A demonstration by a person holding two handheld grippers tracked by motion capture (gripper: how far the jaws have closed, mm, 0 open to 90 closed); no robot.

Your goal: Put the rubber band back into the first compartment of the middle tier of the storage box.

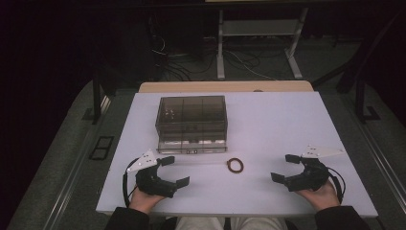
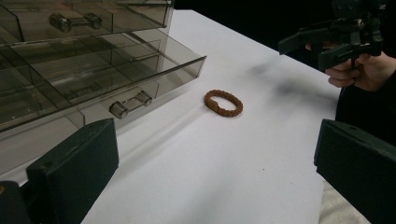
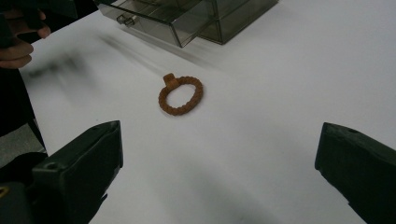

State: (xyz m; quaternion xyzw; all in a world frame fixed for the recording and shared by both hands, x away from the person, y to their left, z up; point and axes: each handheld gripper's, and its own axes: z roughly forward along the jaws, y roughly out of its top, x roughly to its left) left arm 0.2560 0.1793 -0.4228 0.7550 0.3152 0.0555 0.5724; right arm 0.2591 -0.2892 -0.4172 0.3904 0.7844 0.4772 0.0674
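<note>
high view, table (image 1: 268,120): white top, a person's two hands come in at 6 o'clock
high view, drawer box (image 1: 191,123): smoky clear plastic, at 12 o'clock from the bracelet, bottom drawer pulled out toward the person
high view, bracelet (image 1: 235,166): brown braided ring, flat on the table, between the two grippers, just off the drawer front's right end
high view, left gripper (image 1: 174,171): at 9 o'clock from the bracelet, jaws spread wide, nothing in them
high view, right gripper (image 1: 284,167): at 3 o'clock from the bracelet, jaws apart, empty
left gripper view, bracelet (image 2: 223,103): at centre, lying free on the white top, well apart from both black jaws
left gripper view, drawer (image 2: 93,74): at 10 o'clock, out of the box, bar handle (image 2: 130,104) on its front
left gripper view, right gripper (image 2: 322,44): at 2 o'clock, held by a hand (image 2: 362,72)
right gripper view, bracelet (image 3: 180,94): near centre, small knob at its 11 o'clock edge, clear of both jaws
right gripper view, drawer box (image 3: 196,16): at 12 o'clock, drawer sticking out
</note>
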